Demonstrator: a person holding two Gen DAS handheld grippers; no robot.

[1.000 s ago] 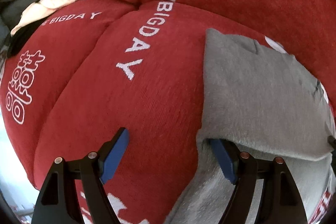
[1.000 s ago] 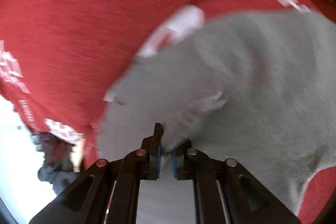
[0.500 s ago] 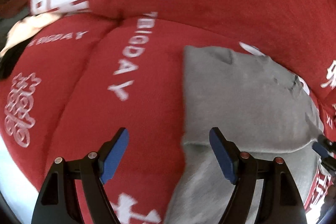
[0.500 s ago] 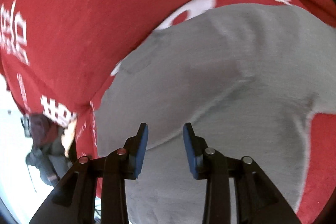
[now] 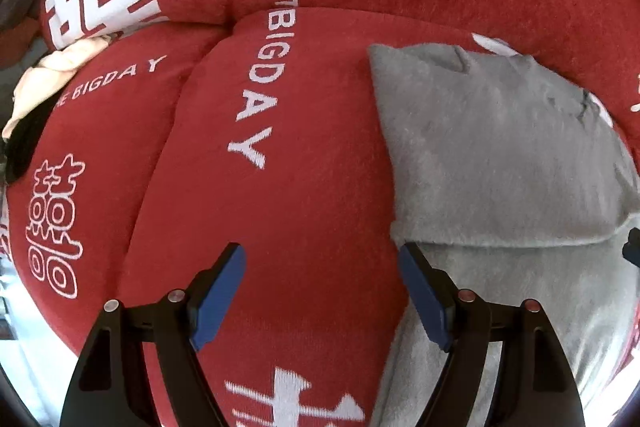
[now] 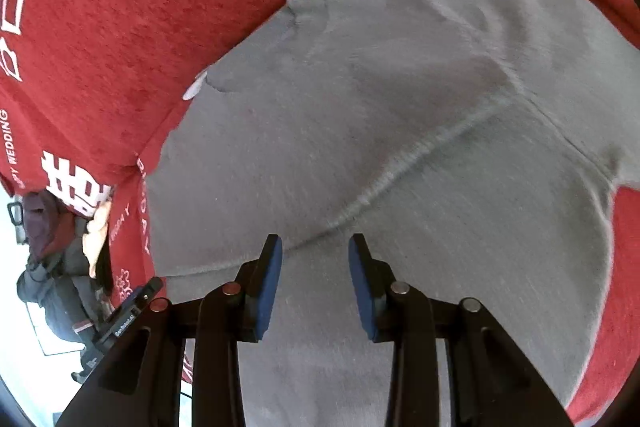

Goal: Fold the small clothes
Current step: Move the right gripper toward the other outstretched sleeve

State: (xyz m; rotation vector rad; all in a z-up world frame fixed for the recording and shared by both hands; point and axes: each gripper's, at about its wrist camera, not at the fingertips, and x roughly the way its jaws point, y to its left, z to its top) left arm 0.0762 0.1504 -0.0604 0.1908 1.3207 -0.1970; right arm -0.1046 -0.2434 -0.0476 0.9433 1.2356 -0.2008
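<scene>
A grey fleece garment [image 5: 496, 163] lies folded on the red sofa cover; its upper layer ends in a hemmed edge across the middle. In the right wrist view the garment [image 6: 380, 99] fills most of the frame. My left gripper [image 5: 322, 267] is wide open and empty, over red fabric, its right finger at the garment's left edge. My right gripper [image 6: 315, 249] is open and empty, just above the folded hem [image 6: 400, 171]. Its tip [image 5: 632, 253] shows at the right edge of the left wrist view.
The red sofa cover [image 5: 240, 187] with white lettering spreads under everything. A cream and black pile of clothes [image 5: 44, 83] lies at the far left. The left gripper's body [image 6: 124, 311] shows low left in the right wrist view. More clothes [image 6: 44, 227] lie beyond the sofa edge.
My right gripper opened and let go of the grey hem, then pulled back a little. The garment's upper layer now lies flat. My left gripper stayed open, shifting slightly.
</scene>
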